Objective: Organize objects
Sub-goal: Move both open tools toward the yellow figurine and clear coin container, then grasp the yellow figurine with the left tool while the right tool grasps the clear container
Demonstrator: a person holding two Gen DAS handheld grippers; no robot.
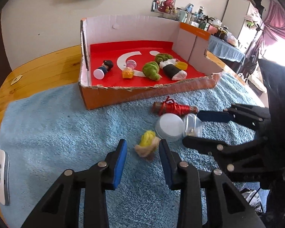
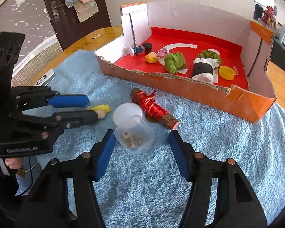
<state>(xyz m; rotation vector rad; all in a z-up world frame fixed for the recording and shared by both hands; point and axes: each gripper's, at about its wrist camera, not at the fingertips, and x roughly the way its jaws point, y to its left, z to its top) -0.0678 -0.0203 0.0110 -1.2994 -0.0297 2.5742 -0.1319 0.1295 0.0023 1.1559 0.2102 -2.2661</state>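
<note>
Blue towel [image 1: 66, 125] covers most of the wooden table [image 1: 38, 64], and at its far edge sits the box [image 1: 142, 93], torn along its low front wall, with a red floor already holding a figurine, green felt pieces, a black roll and a yellow cap.

Three things lie loose on the towel at mid-frame, near the box front: the red spool [image 2: 152, 106], the clear jar [image 2: 134, 133] on its side with small beads inside, and the felt toy [image 1: 148, 144], yellow and tan.

Right gripper [image 2: 142, 144] is spread wide, its pads flanking the jar without touching. Left gripper [image 1: 143, 152] stands moderately open, the toy between its pads.

My read of the risks: the jar is smooth and round, so a squeeze off its middle could roll it into the spool or pop its lid. The toy is soft and could snag on the pile. Both grippers work close together and could collide, and anything carried low may catch the box's ragged front edge.

A white device [image 1: 0, 174] lies at lower left, well apart.
</note>
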